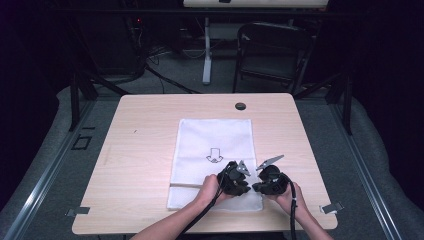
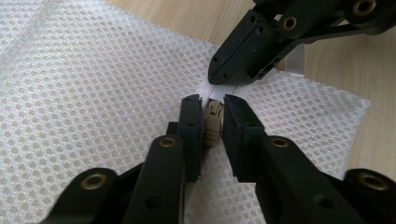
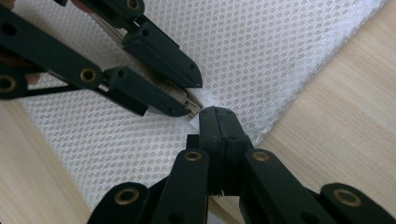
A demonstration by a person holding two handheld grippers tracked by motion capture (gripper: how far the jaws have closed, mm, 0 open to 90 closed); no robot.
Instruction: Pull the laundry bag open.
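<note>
A white mesh bag (image 1: 215,140) lies flat on the wooden table (image 1: 140,150), with a small arrow print (image 1: 215,156) on it. Both grippers meet at its near right part. My left gripper (image 1: 245,190) has its jaws closed around the beige zipper pull (image 2: 212,123), which sits between the tips of the left gripper (image 2: 212,100). My right gripper (image 3: 217,112) is shut, pinching the bag's white fabric edge just beyond the pull. In the right gripper view the pull (image 3: 180,97) lies between the left gripper's jaws, tip to tip with mine.
A black round grommet (image 1: 240,106) sits at the table's far edge. Behind the table stand a dark chair (image 1: 272,50) and a white post (image 1: 206,50). Bare wood surrounds the bag on both sides.
</note>
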